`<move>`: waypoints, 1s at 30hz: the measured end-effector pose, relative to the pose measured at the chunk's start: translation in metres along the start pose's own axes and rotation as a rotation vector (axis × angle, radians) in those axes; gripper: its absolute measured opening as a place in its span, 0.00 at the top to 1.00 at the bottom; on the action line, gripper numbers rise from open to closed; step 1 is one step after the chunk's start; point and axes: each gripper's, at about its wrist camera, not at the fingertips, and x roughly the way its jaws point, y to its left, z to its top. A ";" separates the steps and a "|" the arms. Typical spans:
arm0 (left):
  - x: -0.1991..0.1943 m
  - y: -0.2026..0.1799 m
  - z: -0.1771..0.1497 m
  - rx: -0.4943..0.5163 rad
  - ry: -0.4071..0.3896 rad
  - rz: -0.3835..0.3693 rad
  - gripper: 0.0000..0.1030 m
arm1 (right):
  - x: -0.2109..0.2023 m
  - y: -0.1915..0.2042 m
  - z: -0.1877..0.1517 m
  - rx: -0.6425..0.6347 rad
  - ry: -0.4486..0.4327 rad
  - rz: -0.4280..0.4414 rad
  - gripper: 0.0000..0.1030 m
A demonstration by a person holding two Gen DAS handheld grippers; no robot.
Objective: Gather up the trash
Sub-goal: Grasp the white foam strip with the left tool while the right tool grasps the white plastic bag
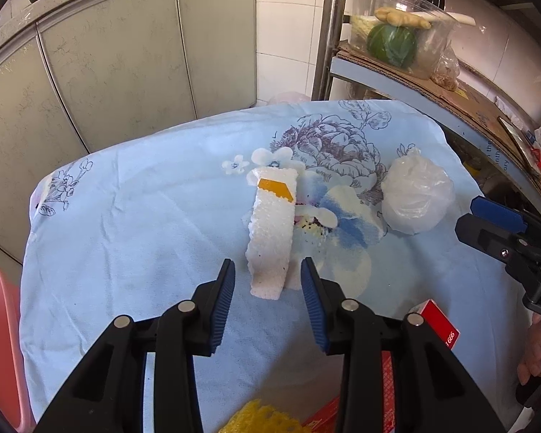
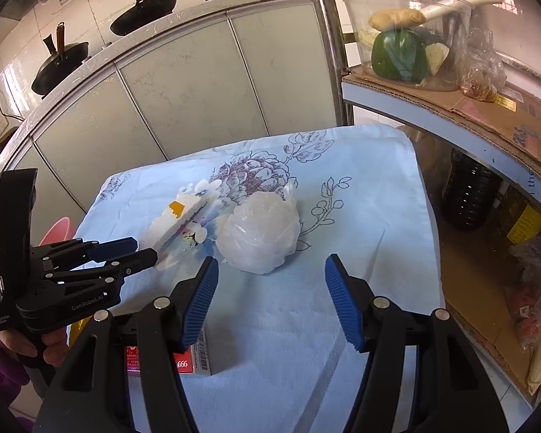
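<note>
A white styrofoam strip [image 1: 272, 231] with an orange tape patch lies on the blue floral cloth [image 1: 144, 216]; it also shows in the right wrist view [image 2: 178, 218]. My left gripper [image 1: 267, 270] is open, its jaws on either side of the strip's near end. A crumpled clear plastic bag [image 1: 416, 195] sits to the right; in the right wrist view the bag [image 2: 259, 236] lies just ahead of my open right gripper [image 2: 270, 267]. A red and white box [image 1: 438, 324] and a yellow net [image 1: 259, 420] lie near the front edge.
A pink basin [image 1: 0, 335] stands low at the left. A shelf [image 2: 451, 108] with cardboard, a tub of vegetables [image 2: 400, 47] and bottles is on the right. Grey cabinet doors [image 1: 126, 65] are behind the table.
</note>
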 end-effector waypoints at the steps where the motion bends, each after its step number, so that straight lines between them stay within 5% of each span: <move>1: 0.000 0.000 -0.001 0.001 0.004 -0.002 0.72 | 0.001 0.000 0.001 0.001 0.002 0.000 0.40; 3: 0.002 -0.001 -0.001 0.005 0.009 -0.005 0.80 | 0.003 -0.001 0.003 0.008 0.005 0.006 0.40; 25: -0.062 0.017 -0.012 -0.078 -0.119 -0.041 0.81 | 0.027 -0.001 0.018 0.034 0.017 0.033 0.40; 30: -0.073 0.019 -0.014 -0.086 -0.139 -0.041 0.81 | 0.027 -0.002 0.016 0.043 0.020 0.039 0.68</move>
